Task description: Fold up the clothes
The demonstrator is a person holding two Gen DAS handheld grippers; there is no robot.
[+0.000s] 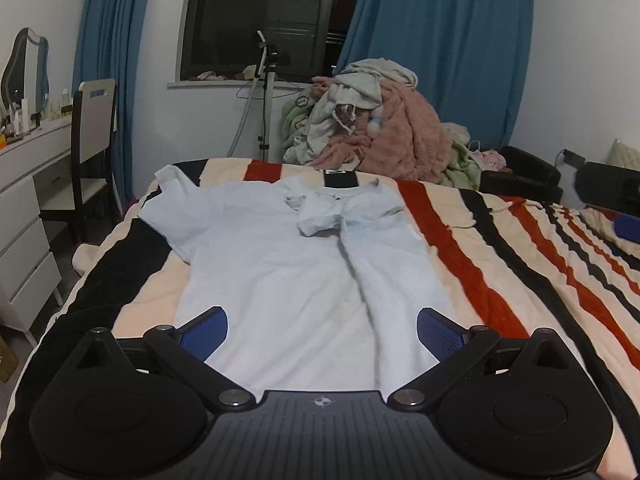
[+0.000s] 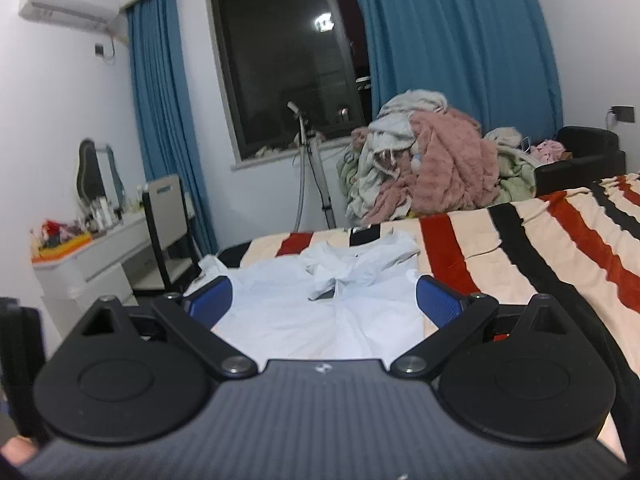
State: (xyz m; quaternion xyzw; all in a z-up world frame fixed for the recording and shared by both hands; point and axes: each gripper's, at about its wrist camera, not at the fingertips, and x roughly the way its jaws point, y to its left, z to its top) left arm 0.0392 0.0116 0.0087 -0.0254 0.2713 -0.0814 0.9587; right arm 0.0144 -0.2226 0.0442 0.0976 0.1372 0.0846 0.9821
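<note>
The pale blue shirt (image 1: 280,264) lies flat on the striped blanket (image 1: 500,248), collar toward the window. Its right side is already folded in, that sleeve bunched just below the collar, while the left sleeve (image 1: 172,200) is spread out. I judge the left side is next: I want to pinch its hem corner and shoulder together, lift low, and lay the edge straight so the crease stays true. My left gripper (image 1: 322,334) hangs over the near hem, jaws wide apart, nothing between them. My right gripper (image 2: 324,304) hovers above the shirt too, jaws spread wide and empty. The laundry heap (image 1: 372,120) waits beyond the bed.
</note>
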